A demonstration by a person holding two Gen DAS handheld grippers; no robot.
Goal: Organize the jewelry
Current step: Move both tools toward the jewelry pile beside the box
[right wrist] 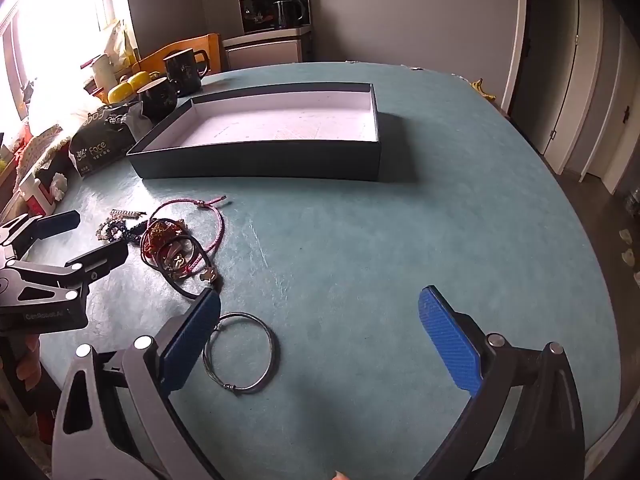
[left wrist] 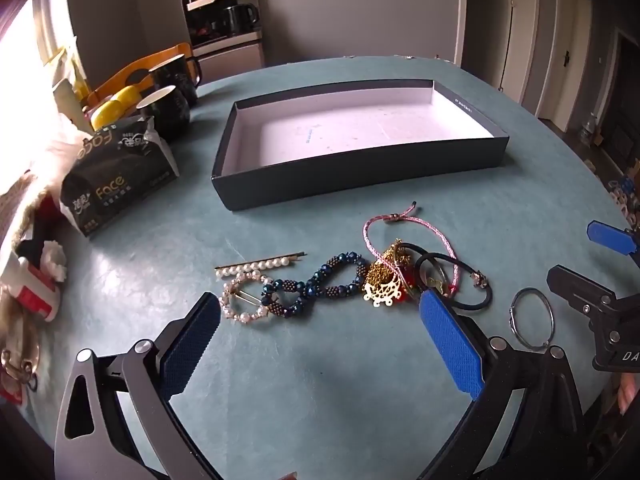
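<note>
Both grippers hovered over a teal table [right wrist: 400, 240], fingers spread wide and holding nothing: the left gripper [left wrist: 320, 344] faced the jewelry pile, the right gripper [right wrist: 320, 344] the bare cloth, a silver ring [right wrist: 240, 356] just beside its left finger. Only the left view showed clearly two pearl clips [left wrist: 248, 284], one blue beaded bracelet [left wrist: 320, 280], a gold pendant [left wrist: 384, 284], a pink cord [left wrist: 384, 232] and black hair ties [left wrist: 472, 280]. Beyond lay one open box [left wrist: 360, 176], unfilled. Farther left stood a tissue pack [left wrist: 116, 184] and two dark mugs [left wrist: 168, 108]; a coffee machine [right wrist: 276, 4] stood against the grey wall.
</note>
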